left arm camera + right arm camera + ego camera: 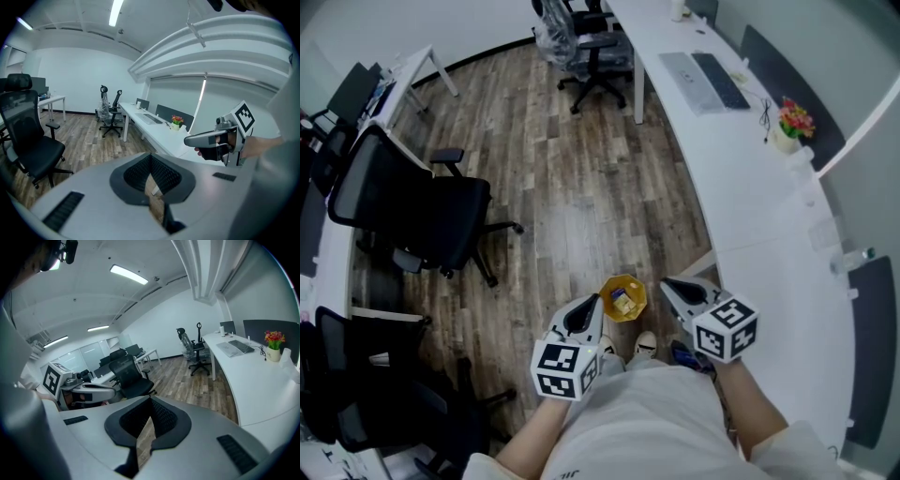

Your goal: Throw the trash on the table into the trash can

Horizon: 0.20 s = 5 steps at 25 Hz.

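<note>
Office, seen from above: left gripper [592, 302] and right gripper [667, 284] held level above wood floor, fingers of both pressed together, nothing between them. Small yellow trash can [623, 298] on floor between tips, scraps already inside. White desk [750, 206] at right carries keyboard [720, 80] and flower pot [789, 127]; no loose trash evident. Likely next: turn to desk, check for leftovers, part fingers before reaching.

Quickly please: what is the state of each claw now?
Left claw: closed, holding nothing.
Right claw: closed, holding nothing.
</note>
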Tool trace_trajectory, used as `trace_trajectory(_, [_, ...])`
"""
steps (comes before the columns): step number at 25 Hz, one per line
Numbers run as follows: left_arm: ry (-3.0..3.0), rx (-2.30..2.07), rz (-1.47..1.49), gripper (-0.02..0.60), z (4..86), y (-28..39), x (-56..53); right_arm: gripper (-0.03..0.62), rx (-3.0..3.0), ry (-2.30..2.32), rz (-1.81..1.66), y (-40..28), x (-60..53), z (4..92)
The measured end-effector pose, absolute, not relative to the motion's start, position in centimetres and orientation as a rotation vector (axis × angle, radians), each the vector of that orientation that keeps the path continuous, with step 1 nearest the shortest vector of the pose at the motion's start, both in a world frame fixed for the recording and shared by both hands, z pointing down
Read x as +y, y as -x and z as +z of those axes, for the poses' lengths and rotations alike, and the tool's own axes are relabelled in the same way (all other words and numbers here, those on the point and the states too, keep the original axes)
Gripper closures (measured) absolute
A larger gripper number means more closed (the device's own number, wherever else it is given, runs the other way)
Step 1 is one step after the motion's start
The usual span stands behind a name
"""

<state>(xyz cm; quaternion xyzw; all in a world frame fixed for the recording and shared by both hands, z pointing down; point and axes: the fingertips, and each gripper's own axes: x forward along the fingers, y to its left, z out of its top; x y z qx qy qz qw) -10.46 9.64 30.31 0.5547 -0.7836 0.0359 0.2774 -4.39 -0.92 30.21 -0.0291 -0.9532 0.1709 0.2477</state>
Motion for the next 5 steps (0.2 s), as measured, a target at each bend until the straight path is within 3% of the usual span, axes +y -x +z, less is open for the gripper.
trace_trajectory(5, [-1.479, -2.101, 0.1, 0.581, 30.6, 10.41, 10.01, 0.563, -2.593, 0.084, 0.467, 4.08, -0.79, 30.55])
